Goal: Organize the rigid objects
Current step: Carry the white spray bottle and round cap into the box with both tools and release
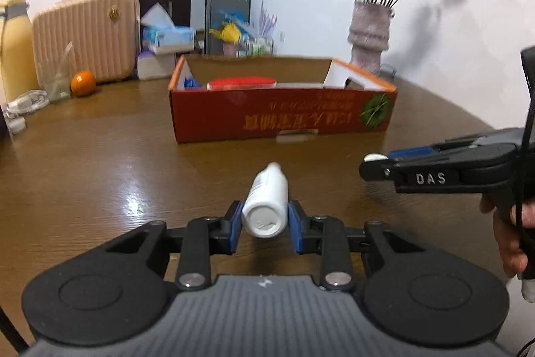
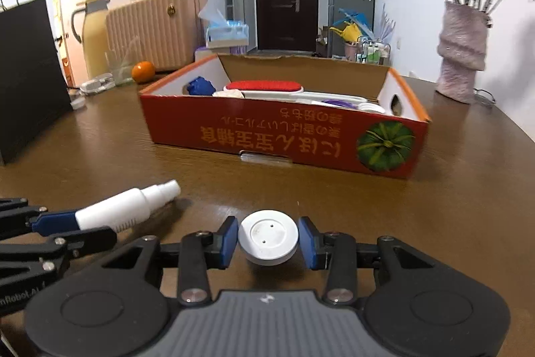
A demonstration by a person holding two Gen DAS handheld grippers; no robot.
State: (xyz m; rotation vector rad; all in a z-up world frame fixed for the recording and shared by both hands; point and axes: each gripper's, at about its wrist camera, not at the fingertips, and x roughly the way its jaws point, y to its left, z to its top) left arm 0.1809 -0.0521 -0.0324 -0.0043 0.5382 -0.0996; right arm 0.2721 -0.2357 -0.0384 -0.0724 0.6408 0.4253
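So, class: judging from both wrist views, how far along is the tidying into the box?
Done: the cardboard box already holds a red-topped brush and a blue item. In hand: the left hand-held gripper grips a white spray bottle; the right hand-held gripper grips a white round disc. Left: both still need placing in the box.

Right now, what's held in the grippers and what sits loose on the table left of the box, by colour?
White, held: 2, spray bottle in left gripper, round disc in right gripper
Orange, loose: 1, orange fruit
Total: 3
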